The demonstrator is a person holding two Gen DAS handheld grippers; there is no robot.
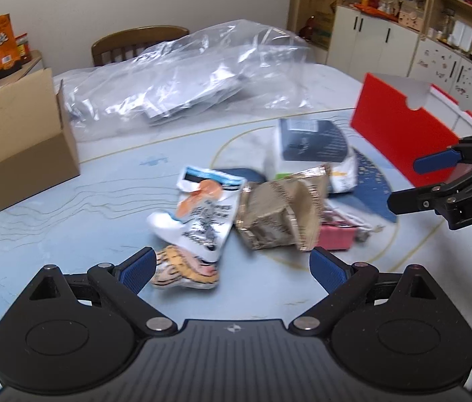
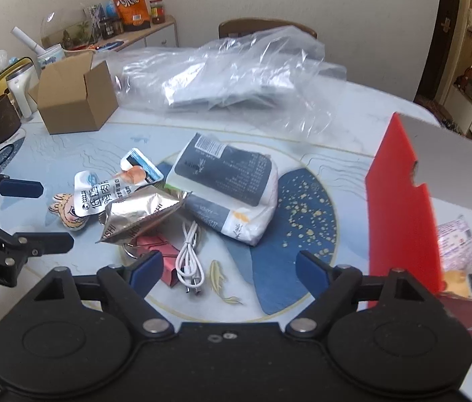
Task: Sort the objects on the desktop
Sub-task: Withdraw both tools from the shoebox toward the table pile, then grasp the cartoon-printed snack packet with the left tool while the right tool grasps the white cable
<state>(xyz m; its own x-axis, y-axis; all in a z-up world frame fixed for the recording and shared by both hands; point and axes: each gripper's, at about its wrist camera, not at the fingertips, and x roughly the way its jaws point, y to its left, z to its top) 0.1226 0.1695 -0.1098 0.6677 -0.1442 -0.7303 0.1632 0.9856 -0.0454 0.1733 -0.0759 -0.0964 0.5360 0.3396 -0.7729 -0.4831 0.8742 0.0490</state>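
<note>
Both my claws hang wide and empty, left claw [image 1: 231, 269] over a cartoon charm [image 1: 187, 269], right claw [image 2: 229, 273] over a white cable [image 2: 189, 258]. Overlapping snack packets [image 1: 202, 214] heaped mid-table [image 1: 68, 234] risk dragging together, and the cable could slip loose.

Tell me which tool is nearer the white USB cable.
Right. The right tool hangs open just in front of the white USB cable, nearly over it. The left tool sits open farther off, by the cartoon plush.

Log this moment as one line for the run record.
left tongs: open, empty, over cartoon charm | right tongs: open, empty, near white cable | red box: holds some items | pile unsorted
</note>
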